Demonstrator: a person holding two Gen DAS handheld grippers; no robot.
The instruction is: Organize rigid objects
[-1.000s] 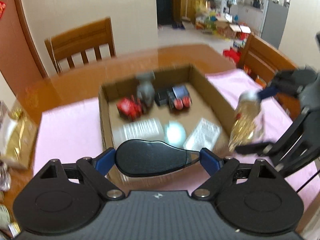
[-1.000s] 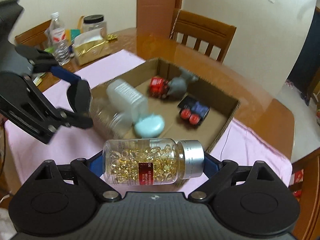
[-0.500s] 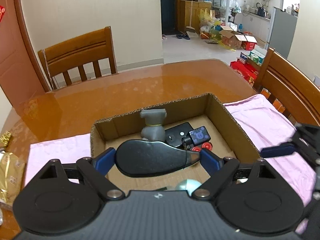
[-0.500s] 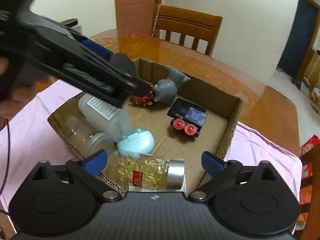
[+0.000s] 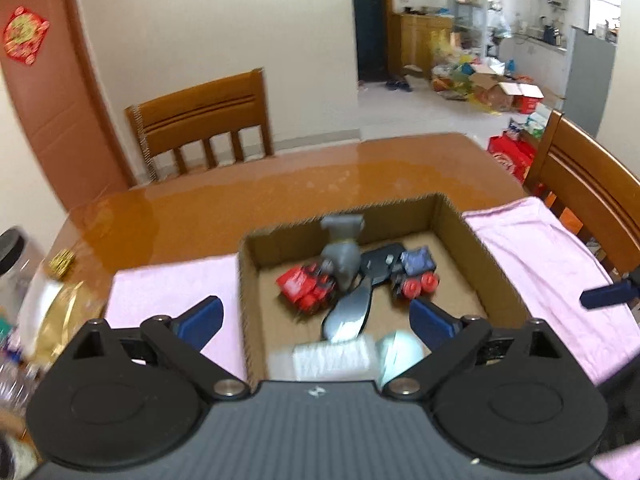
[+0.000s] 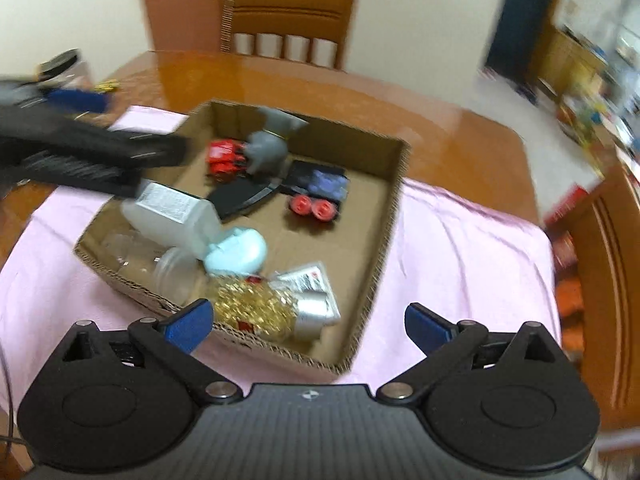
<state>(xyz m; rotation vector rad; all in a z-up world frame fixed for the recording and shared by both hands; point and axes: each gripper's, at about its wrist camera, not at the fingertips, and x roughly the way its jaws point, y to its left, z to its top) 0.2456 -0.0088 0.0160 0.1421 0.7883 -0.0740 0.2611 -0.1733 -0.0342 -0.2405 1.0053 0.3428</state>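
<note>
A: Two grippers hang over the cardboard box (image 6: 390, 184), and neither holds anything. The left gripper (image 5: 316, 320) has just been spreading its jaws; they stand wide apart with only the box's contents far beneath them.

B: And the right gripper (image 6: 306, 322)?

A: Its jaws have also just been opening and now stand fully apart. The capsule bottle (image 6: 256, 308) lies on its side in the near corner of the box, below and between the blue fingertips (image 6: 188, 322) but clear of them.

B: Where is the black object the left one had?

A: The black flat piece (image 5: 350, 312) lies on the box floor, slanted, its far end by the grey figure (image 5: 342, 254). A red toy vehicle (image 5: 306, 286) sits just left of it, and a blue toy with red wheels (image 5: 414, 274) just right.

B: Anything else inside?

A: A white bottle with a pale blue cap (image 6: 176, 216) lies across a clear jar (image 6: 160, 264) near the left wall, and a small printed packet (image 6: 308, 280) rests beside the capsule bottle. The box stands on a pink cloth (image 6: 460, 240) over the brown worktop (image 6: 320, 92).
</note>
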